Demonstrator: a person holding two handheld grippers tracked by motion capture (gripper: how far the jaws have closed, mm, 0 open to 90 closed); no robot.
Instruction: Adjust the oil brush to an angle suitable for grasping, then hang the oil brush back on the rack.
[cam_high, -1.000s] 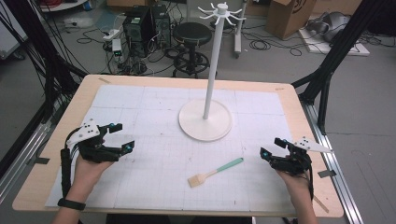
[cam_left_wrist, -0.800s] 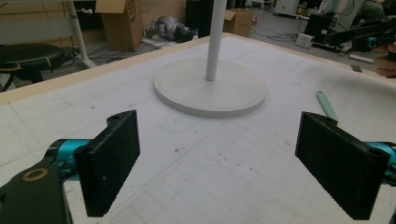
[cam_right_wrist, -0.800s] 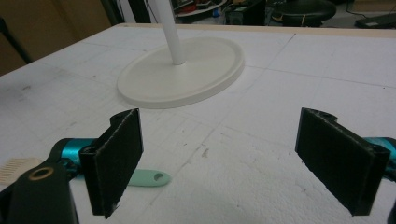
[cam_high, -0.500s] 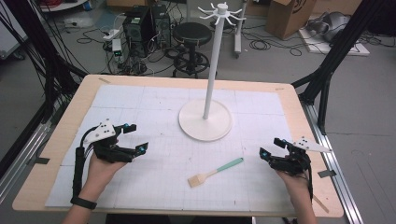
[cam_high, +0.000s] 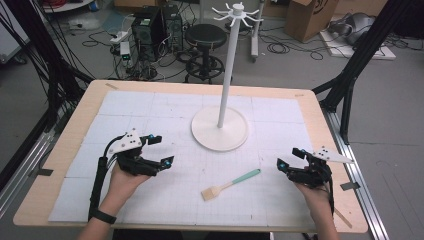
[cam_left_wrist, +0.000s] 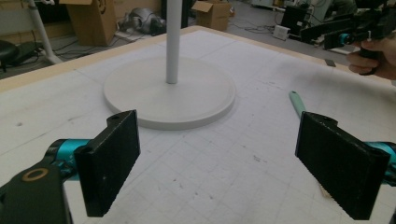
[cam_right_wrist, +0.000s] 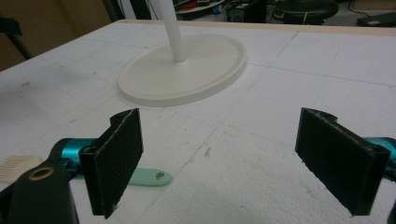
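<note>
Both grippers gaping, empty: left gripper (cam_high: 156, 149), right gripper (cam_high: 289, 158).

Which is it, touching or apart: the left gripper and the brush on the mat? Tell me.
Apart. The high view shows bare mat between the left gripper and the brush; its jaws stand open with nothing between them.

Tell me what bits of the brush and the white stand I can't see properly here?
- Brush: in the left gripper view its head is hidden behind the jaw; in the right gripper view a jaw covers its middle.
- Stand: both gripper views cut off its top at the upper edge.
- Stand's hooks: too small in the high view to count surely.
</note>
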